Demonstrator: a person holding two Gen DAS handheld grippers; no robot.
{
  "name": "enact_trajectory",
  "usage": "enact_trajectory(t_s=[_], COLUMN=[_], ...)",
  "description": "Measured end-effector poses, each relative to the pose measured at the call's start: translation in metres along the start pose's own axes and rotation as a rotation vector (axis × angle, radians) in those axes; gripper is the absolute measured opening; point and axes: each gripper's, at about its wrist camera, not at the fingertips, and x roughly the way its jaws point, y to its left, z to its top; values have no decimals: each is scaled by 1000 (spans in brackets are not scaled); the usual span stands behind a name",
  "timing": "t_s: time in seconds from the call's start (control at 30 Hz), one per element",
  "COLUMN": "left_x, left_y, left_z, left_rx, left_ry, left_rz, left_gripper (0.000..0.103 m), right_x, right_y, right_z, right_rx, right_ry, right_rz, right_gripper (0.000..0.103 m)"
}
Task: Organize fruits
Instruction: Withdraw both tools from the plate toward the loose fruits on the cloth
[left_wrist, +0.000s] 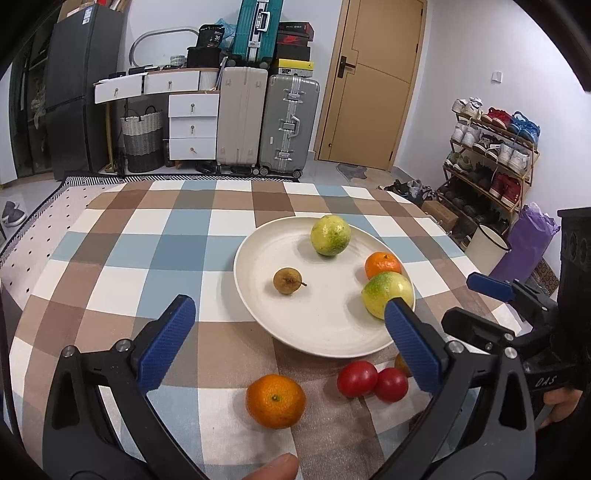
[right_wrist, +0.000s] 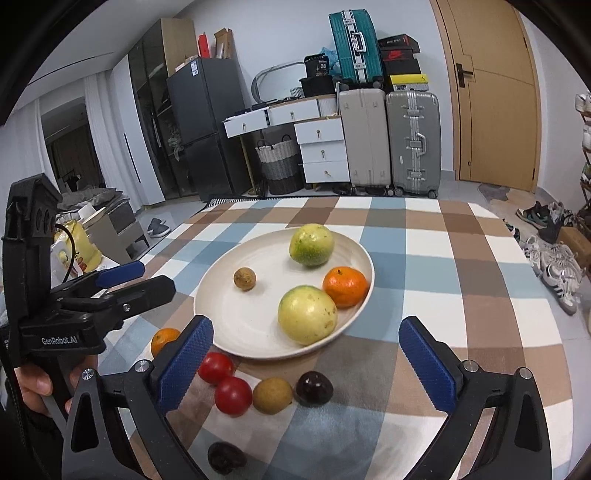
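While our left gripper (left_wrist: 291, 332) and right gripper (right_wrist: 306, 354) both gape wide and hold nothing, an orange (left_wrist: 276, 401) and two tomatoes (right_wrist: 225, 384) sit on the cloth (left_wrist: 147, 240) just under them. We see the plate (right_wrist: 243, 325) ahead with two green fruits (right_wrist: 307, 314), an orange and a small brown one (right_wrist: 244, 278). Suitcases (left_wrist: 288, 125) stand by the door (left_wrist: 373, 81).

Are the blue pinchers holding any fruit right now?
No. The left gripper and the right gripper both stand wide open with nothing between their pads. The fruit lies on the plate and the tablecloth.
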Motion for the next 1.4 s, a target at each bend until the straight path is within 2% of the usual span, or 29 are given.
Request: enact_trajectory(t_s=[0.2, 0.27, 0.63, 1.07, 1.4], left_x=[-21, -27, -49, -53, -40], left_y=[-8, -8, -9, -8, -7], left_z=[-5, -6, -24, -43, -50], left_rx=[37, 39, 66, 78, 91], left_ry=[-19, -11, 16, 65, 109], left_rz=[-3, -17, 3, 7, 8], left_gripper=[102, 102, 102, 102, 102], right_x=[-15, -22, -36, -43, -36], right_y=[0, 2, 8, 11, 10], right_z=[-2, -4, -20, -47, -56], right_rx=[4, -6, 6, 13, 24], right_ry=[27, 30, 90, 129, 168], right_rz=[-34, -51, -70, -67, -41], right_gripper=[102, 102, 102, 102, 102])
